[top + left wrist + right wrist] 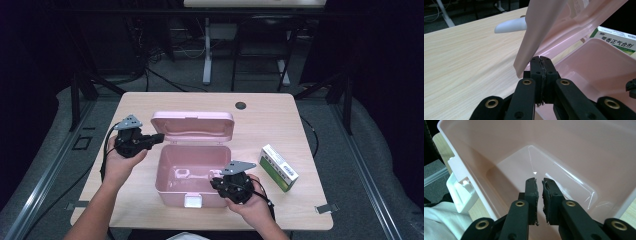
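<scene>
A pink plastic box [172, 192] stands in the middle of the table, and its lid [192, 126] is swung back open. My left gripper [159, 137] is shut with nothing in it. In the left gripper view its tips [541, 60] lie just below the lid's [541, 27] left corner, beside the box's rim [594, 65]. My right gripper [215, 180] reaches over the front right rim. Seen along the right gripper [540, 182], the jaws stand all but together, with a thin slit and nothing between them, above the box's bare floor [574, 152].
A green and white carton [278, 168] lies on the table right of the box, and its printed top [616, 40] is visible past the rim. A white latch [193, 201] [461, 192] hangs on the front wall. A dark round hole [241, 105] sits near the far edge.
</scene>
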Tool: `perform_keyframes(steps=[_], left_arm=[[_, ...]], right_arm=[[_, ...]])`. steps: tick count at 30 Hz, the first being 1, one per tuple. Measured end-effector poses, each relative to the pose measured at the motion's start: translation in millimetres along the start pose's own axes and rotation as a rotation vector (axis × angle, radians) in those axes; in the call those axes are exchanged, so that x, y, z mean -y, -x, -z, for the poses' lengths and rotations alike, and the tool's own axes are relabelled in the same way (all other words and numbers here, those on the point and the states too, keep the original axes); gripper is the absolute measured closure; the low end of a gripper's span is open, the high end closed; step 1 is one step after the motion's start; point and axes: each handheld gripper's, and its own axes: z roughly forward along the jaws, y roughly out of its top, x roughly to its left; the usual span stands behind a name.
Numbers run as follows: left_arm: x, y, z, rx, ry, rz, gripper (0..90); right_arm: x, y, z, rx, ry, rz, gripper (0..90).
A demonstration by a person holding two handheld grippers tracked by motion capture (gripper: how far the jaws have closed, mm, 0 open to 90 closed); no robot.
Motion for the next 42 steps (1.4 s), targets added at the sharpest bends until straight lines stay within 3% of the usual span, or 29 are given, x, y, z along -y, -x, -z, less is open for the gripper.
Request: perform_keyframes(steps=[14, 42], left_arm=[[1.6, -2.3, -0.8, -0.012, -0.004, -0.004, 89.5], [10.4, -14.7, -13.0, -0.027, -0.034, 0.033, 89.4]], right_arm=[[0.4, -0.3, 0.1, 0.001, 0.003, 0.002, 82.1], [1.5, 0.1, 0.2, 0.004, 0.016, 0.010, 82.3]])
